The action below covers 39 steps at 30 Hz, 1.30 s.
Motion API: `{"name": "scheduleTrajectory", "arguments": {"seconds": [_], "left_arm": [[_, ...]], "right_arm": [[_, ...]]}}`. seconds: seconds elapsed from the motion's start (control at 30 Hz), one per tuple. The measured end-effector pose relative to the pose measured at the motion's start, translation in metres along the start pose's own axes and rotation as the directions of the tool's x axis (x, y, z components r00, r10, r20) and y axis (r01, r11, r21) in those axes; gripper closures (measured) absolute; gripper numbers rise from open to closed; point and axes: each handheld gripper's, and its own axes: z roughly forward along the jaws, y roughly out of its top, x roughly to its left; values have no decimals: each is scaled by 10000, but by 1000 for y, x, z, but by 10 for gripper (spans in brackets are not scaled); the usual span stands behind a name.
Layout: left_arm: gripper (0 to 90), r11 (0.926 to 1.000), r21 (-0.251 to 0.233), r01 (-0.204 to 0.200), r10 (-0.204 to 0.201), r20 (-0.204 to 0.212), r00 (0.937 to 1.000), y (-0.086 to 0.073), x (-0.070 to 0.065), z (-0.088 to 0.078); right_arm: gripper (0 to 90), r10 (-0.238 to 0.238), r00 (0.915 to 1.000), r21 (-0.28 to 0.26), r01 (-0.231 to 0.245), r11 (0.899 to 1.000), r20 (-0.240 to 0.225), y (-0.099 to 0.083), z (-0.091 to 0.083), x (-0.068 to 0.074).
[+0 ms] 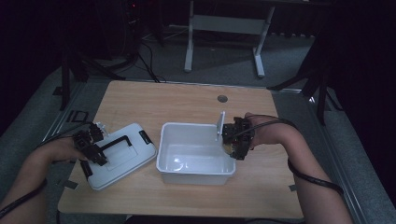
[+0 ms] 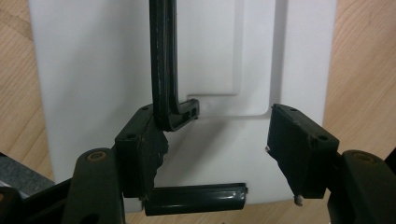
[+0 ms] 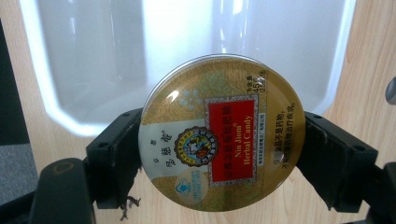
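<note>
A white plastic bin (image 1: 196, 175) stands open in the middle of the wooden table. Its white lid (image 1: 123, 156) lies flat to the left of it, with a black handle (image 2: 163, 60) and a black latch (image 2: 196, 198). My left gripper (image 2: 212, 140) hovers over the lid with its jaws apart; the handle's bent end rests against one jaw and nothing is clamped. My right gripper (image 3: 223, 154) is shut on a round gold candy tin (image 3: 223, 137) with a red label. It holds the tin (image 1: 227, 147) over the bin's right rim (image 3: 93, 56).
Bare tabletop (image 1: 187, 102) lies behind the bin, with a round cable hole (image 1: 222, 99) near the far edge. Beyond the table, a white desk frame (image 1: 189, 51) and dark stands rest on the grey floor.
</note>
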Motion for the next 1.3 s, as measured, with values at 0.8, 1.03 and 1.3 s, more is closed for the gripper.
{"name": "scheduleTrajectory", "arguments": {"seconds": [0.8, 1.03, 1.3], "left_arm": [[357, 10000, 72, 14, -15, 37, 10000, -4, 1, 2], [357, 10000, 58, 19, -19, 51, 10000, -4, 1, 4], [357, 10000, 56, 39, -40, 92, 10000, -4, 1, 5]], "right_arm": [[202, -329, 9978, 109, 336, 9994, -577, 36, 52, -1], [202, -298, 9961, 581, 347, 9977, -829, 38, 71, 2], [202, -501, 9955, 659, 555, 9963, -810, 43, 82, 3]]}}
